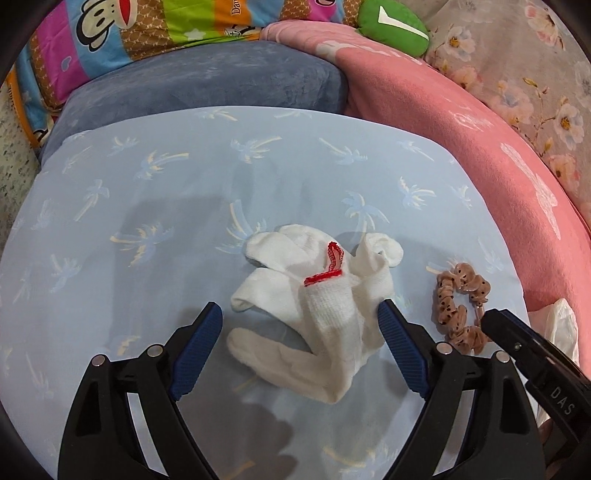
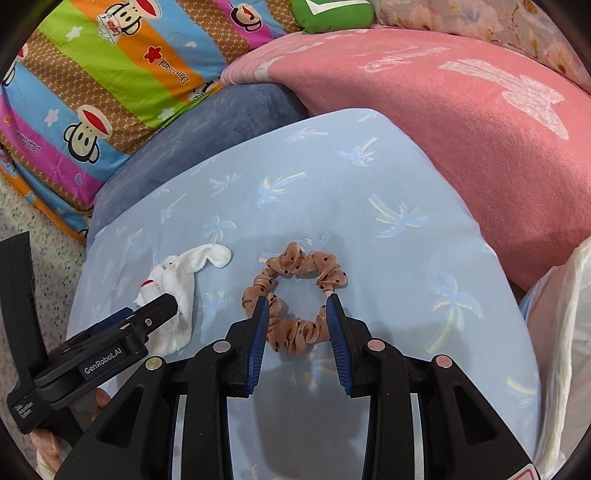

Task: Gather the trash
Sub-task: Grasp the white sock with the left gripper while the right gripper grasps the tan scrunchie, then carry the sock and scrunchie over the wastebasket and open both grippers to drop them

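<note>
- On the blue palm-print pillow (image 1: 147,192), our left gripper (image 1: 299,314) spreads wide around white socks (image 1: 314,295).
- Our right gripper (image 2: 297,306) brackets the tan scrunchie (image 2: 295,291), can't tell if it's pinching.

Bright, even light; soft shadows; sharp focus; fisheye-bent, vignetted edges.

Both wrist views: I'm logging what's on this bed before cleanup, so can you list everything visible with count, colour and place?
socks: small heap, white with red trim, middle of the blue pillow
scrunchie: one, tan with dark dots, right of the socks
blue pillow: one, light blue with palm print, underneath both
grey-blue cushion: one, behind the pillow
pink blanket: one, right side
cartoon quilt: one, multicoloured stripes, back left
green cushion: one, at the back
white bag: one, far right
left hand-held gripper: open, astride the socks
right hand-held gripper: pads flank the scrunchie's near part
</note>
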Tool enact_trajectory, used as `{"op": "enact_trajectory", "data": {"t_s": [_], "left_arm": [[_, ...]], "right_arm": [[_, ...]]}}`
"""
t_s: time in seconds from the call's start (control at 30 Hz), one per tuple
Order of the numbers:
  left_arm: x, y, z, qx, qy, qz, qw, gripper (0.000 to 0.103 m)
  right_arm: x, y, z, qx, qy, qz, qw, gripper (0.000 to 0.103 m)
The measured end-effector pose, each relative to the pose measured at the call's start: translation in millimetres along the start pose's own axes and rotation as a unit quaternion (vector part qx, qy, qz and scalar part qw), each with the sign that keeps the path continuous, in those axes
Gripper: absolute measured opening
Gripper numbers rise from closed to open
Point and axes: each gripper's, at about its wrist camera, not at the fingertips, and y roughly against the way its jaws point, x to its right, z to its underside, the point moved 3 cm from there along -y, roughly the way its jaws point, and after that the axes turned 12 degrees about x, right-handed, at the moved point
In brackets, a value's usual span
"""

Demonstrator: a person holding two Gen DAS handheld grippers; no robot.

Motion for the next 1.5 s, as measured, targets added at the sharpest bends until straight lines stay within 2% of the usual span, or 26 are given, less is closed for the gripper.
{"op": "enact_trajectory", "data": {"t_s": [0.1,0.2,0.3,0.37,0.47,0.6,0.73,1.13,1.5], "left_arm": [[1.7,-3.7,1.7,-0.004,0.003,0.009,1.0,0.082],[2.6,-3.2,4.3,0.002,-0.005,0.009,0.9999,0.075],[8.4,-1.1,4.5,0.005,-0.014,0.02,0.9997,0.056],[13.7,-1.2,4.2,0.0,-0.012,0.036,0.9993,0.033],[19.1,0.6,6.1,-0.006,-0.008,0.05,0.9987,0.013],[26.6,10.2,8.3,-0.003,-0.013,0.048,0.9987,0.011],[33.8,27.3,6.4,0.009,-0.017,0.051,0.9985,0.01],[77.0,92.4,-8.2,0.064,-0.045,0.074,0.9941,0.01],[134.7,148.1,-12.9,0.111,-0.085,0.119,0.9831,0.01]], "right_arm": [[0.2,-7.0,3.1,-0.006,0.003,0.003,1.0,0.032],[2.6,-8.4,6.8,-0.003,0.002,0.006,1.0,0.032],[3.6,-8.1,8.0,0.001,0.005,0.011,1.0,0.027],[4.1,-8.1,9.3,0.002,0.011,0.02,1.0,0.016],[8.0,-5.9,13.6,-0.004,0.004,0.02,1.0,0.006],[12.6,5.7,17.5,-0.007,-0.004,0.014,1.0,0.003],[9.6,28.0,16.6,0.008,-0.005,0.006,1.0,0.002],[8.2,134.1,-18.5,0.101,-0.014,-0.028,0.994,0.002],[29.8,229.6,-41.4,0.179,-0.019,-0.035,0.983,0.002]]}}
